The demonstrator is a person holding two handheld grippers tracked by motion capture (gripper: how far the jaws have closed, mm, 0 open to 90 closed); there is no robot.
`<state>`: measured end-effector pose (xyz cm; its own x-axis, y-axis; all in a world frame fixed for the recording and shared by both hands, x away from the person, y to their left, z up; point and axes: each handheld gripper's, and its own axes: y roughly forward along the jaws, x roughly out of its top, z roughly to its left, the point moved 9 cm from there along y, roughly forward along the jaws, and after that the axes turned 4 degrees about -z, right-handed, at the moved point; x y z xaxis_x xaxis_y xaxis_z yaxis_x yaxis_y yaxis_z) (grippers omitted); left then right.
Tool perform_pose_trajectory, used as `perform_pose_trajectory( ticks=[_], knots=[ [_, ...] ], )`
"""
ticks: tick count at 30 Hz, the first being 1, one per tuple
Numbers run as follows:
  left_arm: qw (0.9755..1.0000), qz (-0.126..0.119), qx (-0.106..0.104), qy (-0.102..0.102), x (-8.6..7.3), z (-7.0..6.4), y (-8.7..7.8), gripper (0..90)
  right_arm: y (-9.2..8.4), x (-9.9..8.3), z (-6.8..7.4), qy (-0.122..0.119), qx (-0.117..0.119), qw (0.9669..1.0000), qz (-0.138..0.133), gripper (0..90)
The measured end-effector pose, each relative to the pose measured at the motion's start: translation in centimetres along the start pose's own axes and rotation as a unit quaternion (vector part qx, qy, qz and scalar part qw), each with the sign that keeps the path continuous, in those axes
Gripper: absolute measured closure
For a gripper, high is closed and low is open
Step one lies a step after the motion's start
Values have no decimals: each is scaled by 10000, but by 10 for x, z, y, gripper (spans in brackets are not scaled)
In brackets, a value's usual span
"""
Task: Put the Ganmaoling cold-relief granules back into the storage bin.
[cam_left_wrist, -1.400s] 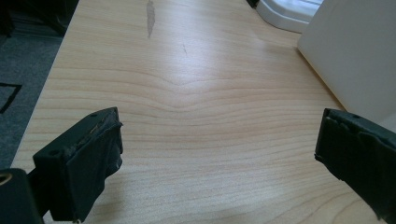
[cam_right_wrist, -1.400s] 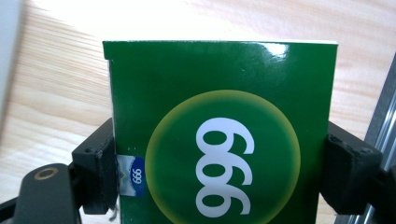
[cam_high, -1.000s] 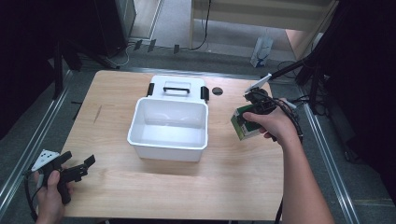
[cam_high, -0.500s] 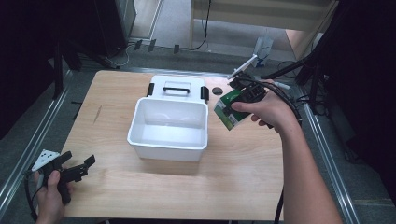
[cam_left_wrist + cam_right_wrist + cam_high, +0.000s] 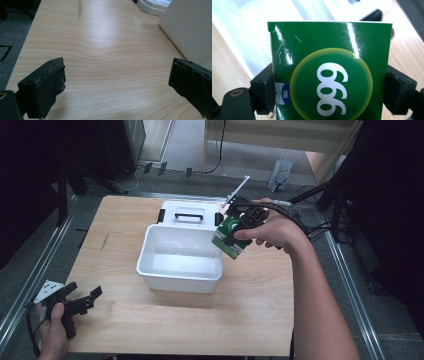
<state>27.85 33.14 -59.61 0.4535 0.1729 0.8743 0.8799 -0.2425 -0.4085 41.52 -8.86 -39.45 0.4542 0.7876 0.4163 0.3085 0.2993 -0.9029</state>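
Green box (image 5: 329, 72) is sitting clamped in my right gripper (image 5: 239, 231) over the white bin's rim (image 5: 216, 254), its "999" readable close up; left gripper (image 5: 80, 304) is resting spread wide.

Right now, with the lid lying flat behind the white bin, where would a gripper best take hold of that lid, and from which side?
Probably the black handle on top of the white lid. It is a raised bar across the middle, so come from above with the jaws either side of it. The lid's flat, wide edges lie on the table and offer little purchase.
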Motion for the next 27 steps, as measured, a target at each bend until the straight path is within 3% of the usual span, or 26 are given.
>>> perform_pose_trajectory(
  ticks=[2,3,4,5,8,9,12,14,15,16,19,20,27],
  knots=[
    [10000,1,0,4,0,0,0,13,3,8,9,-313,98,9995,-6,161],
    [10000,2,2,3,0,0,0,13,3,8,9,-313,98,9995,-6,161],
    [10000,3,1,4,0,0,0,13,5,12,13,-499,134,9987,-8,161],
    [10000,3,1,6,0,0,0,13,5,12,13,-499,134,9987,-8,161],
    [10000,8,-7,7,0,0,0,13,8,19,21,-857,181,9962,-12,161],
    [10000,12,-8,12,0,0,0,13,8,19,21,-857,181,9962,-12,161],
    [10000,16,-10,15,0,0,0,13,12,22,28,-1218,266,9922,-24,161],
    [10000,16,-13,13,0,0,-1,13,18,25,35,-1548,355,9873,-52,160],
    [10000,17,-14,11,0,0,0,13,18,25,35,-1548,355,9873,-52,160],
    [10000,17,-8,7,0,0,-1,13,21,26,39,-1688,396,9848,-55,160],
    [10000,18,-10,0,0,0,0,13,23,28,42,-1774,418,9832,-44,160],
    [10000,17,-9,0,0,0,-1,13,26,29,43,-1878,434,9812,-39,160],
    [10000,16,-11,1,0,0,-1,13,34,27,47,-2042,491,9777,29,160]
  ],
)
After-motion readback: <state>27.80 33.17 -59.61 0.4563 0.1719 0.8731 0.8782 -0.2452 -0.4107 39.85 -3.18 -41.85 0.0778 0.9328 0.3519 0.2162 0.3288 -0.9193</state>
